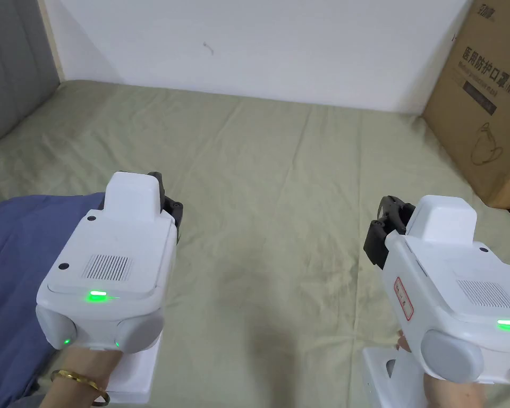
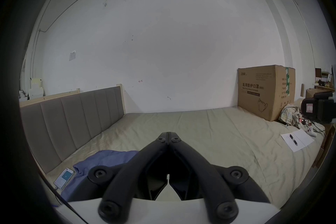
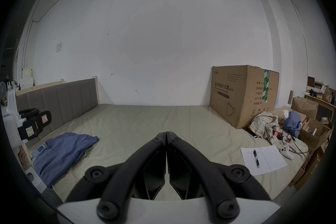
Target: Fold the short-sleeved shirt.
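1. I have both tools held up over the pale green bedsheet (image 1: 280, 212), and neither one carries anything.
2. My left gripper (image 2: 168, 134) has its jaws pressed tip to tip with nothing between them; in the head view its white housing sits at lower left.
3. My right gripper (image 3: 166, 134) is likewise closed on itself and empty, its white body at lower right of the head view.
4. The soft blue short-sleeved shirt (image 3: 61, 151) lies in a loose heap at lower left of the right gripper view, just beside the padded grey headboard (image 3: 60, 100), partly lying over a white phone (image 3: 38, 149).
5. In the head view the same shirt shows at the left edge, under and beside my left tool.
6. I judge the cloth light, limp and easily bunched; it should drape and slide rather than hold shape.
7. I cannot make out collar, hem or sleeves in this heap, so I would pinch the raised outer edge nearest the open sheet and drag it to the centre.
8. Both claws need opening first, and I should avoid snagging the phone.
9. The large brown cardboard box (image 1: 487, 106) stands well apart at upper right.
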The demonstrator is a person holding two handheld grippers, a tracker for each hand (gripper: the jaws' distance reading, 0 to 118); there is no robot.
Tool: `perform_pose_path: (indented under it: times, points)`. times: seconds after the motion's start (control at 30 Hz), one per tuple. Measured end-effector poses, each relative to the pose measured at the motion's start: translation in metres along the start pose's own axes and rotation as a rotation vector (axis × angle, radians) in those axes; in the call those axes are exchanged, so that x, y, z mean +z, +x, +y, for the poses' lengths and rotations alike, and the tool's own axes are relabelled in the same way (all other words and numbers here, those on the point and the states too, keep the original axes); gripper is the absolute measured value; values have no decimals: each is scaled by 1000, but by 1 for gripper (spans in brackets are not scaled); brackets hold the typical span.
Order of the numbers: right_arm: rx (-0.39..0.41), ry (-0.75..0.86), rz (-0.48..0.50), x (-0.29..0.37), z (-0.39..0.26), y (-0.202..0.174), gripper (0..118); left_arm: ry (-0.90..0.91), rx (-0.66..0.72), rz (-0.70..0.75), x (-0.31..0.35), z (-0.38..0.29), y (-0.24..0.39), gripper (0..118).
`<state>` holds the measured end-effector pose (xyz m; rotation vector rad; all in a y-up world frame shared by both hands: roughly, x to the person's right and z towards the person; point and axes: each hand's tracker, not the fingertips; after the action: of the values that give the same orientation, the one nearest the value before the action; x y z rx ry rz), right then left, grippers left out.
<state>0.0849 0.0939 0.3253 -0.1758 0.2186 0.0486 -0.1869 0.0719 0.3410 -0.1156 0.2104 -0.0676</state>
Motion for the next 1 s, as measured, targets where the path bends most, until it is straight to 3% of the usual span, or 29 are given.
perform_pose_path:
  times: [0.83, 0.87, 0.9, 1.0]
  points:
    - [-6, -14, -2, 6, -2, 7, 0, -2, -9, -7, 1, -1, 2, 0]
    - [-104, -29, 42, 8, -1, 6, 0, -2, -9, -8, 1, -1, 2, 0]
    - [-73, -24, 28, 7, -1, 6, 0, -1, -9, -8, 1, -1, 2, 0]
    - [-78, -7, 25, 8, 1, 8, 0, 1, -8, -8, 1, 0, 3, 0]
